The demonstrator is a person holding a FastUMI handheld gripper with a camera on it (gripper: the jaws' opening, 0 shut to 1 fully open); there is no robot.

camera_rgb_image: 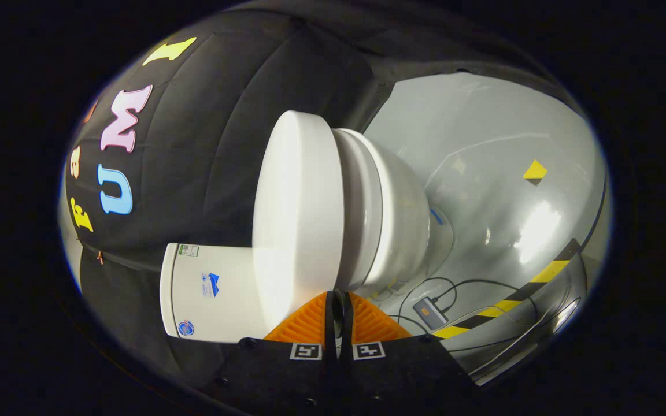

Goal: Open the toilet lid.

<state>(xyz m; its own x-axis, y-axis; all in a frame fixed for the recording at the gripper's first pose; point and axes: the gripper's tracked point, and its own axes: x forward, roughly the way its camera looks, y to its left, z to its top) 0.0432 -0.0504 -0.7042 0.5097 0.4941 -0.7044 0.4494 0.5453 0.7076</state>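
The view is rolled on its side. A white toilet stands just ahead of the fingers, its lid (298, 214) lying down flat on the seat (362, 202) and bowl (402, 219). The white tank (211, 289) sits behind the lid, against the black cloth wall. My gripper (339, 297) is shut, its fingers pressed together with nothing between them. Their tips sit right at the lid's rim, where the lid meets the seat. I cannot tell whether they touch it.
Beyond the bowl is a glossy grey floor (483, 144) with a yellow square marker (534, 171) and a yellow-black tape strip (518, 294). A small box with cables (430, 312) lies on the floor near the toilet's base.
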